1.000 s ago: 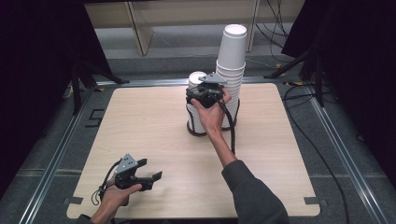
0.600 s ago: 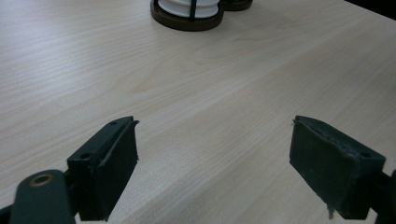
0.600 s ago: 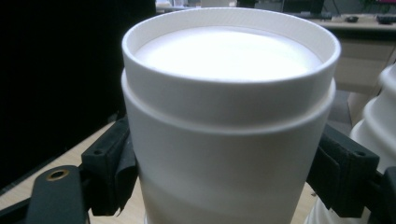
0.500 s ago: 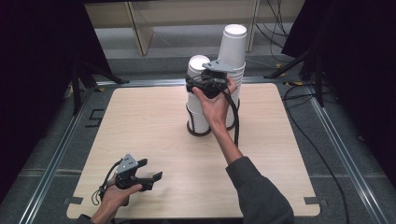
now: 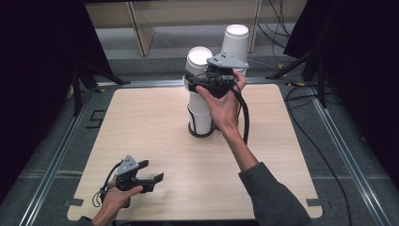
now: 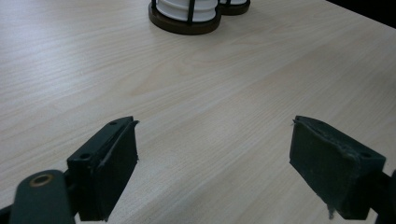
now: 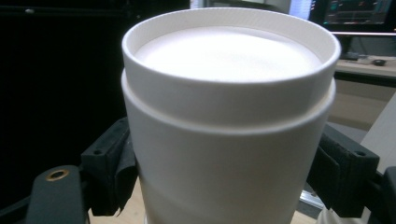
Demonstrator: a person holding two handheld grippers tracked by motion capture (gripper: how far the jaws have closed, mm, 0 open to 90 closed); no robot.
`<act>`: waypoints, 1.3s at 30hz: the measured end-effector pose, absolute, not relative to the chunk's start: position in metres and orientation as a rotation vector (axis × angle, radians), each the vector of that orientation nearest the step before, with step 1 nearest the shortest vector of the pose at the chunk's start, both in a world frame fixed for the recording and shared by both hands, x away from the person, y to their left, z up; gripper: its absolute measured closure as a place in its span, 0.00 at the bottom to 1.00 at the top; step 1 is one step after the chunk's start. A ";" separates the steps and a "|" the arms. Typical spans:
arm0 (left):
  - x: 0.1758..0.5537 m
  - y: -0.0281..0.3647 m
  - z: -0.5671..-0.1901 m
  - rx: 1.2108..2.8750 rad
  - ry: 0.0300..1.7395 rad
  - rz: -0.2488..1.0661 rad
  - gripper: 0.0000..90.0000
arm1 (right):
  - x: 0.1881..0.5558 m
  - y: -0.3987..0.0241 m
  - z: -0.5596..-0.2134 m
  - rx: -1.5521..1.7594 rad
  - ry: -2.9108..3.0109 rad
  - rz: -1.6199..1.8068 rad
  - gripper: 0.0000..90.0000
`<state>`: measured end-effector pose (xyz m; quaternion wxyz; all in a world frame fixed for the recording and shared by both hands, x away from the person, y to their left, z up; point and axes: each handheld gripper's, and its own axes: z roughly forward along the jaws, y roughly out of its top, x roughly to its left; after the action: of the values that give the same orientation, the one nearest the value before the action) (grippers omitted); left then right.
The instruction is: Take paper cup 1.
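The right tongs (image 5: 203, 81) clamp the top white paper cup (image 7: 231, 116), lifted off the stack (image 5: 201, 115) at twelve o'clock on the pale wood-grain bench (image 5: 155, 136). Next probably comes clearing the stack. The left tongs (image 5: 151, 172) rest open and empty at seven o'clock. The cup looks smooth, tapered and rolled-rimmed.

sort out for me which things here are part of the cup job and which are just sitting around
In the job:
- right gripper, shut on the white cup
- nearer cup stack under that cup, in its dark holder

Lying about:
- taller cup stack behind
- left gripper, jaws apart over bare table
- cables past the table
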<state>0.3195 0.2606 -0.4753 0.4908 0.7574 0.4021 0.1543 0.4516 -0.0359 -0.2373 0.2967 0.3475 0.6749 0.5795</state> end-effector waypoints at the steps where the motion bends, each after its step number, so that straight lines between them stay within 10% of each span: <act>1: 0.319 0.260 -0.475 1.831 0.984 0.376 0.16 | 0.445 -0.036 -0.240 0.919 1.832 1.543 0.22; 39: 0.318 0.253 -0.467 1.763 0.865 0.388 0.16 | 0.402 -0.044 -0.383 0.865 2.246 1.638 0.22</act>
<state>0.3182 0.2531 -0.4667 0.5396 0.7414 0.3639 0.1633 0.4019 -0.0437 -0.3834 0.1150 0.2952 0.7663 0.5590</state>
